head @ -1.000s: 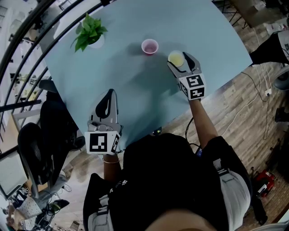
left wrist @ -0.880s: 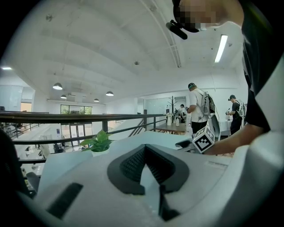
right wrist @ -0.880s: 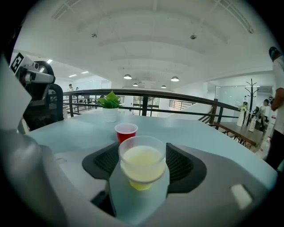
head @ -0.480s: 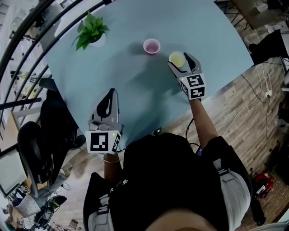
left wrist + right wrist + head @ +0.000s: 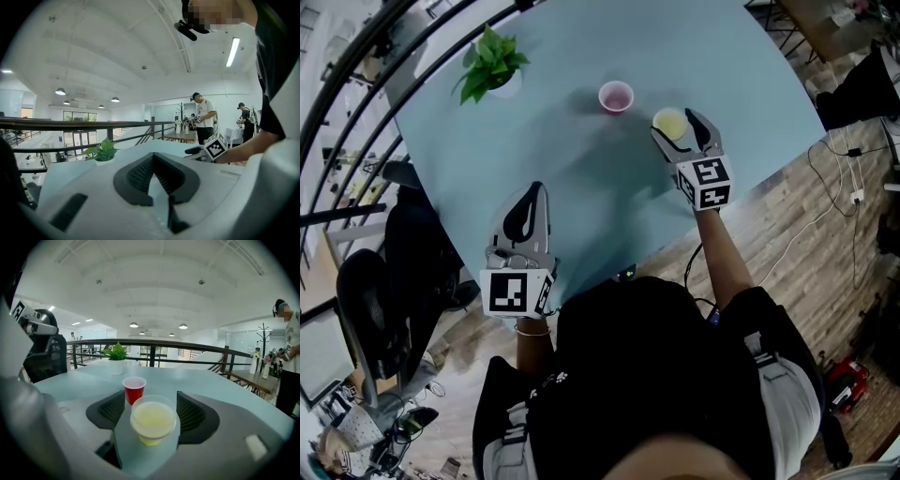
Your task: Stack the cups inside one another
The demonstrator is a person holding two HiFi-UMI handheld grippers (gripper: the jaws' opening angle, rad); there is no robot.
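Right tool (image 5: 679, 131) is standing with its jaws wide apart on either side of the yellow cup (image 5: 667, 123), which is sitting upright on the tabletop (image 5: 581, 178). A sliver of gap is showing at the cup's left side, so no grip looks made yet. Just beyond, ahead and slightly left, the red cup (image 5: 615, 96) is standing upright. Left tool (image 5: 528, 204) is resting pinched together and empty, well apart from both cups, so the right one is looking better placed for the carry.
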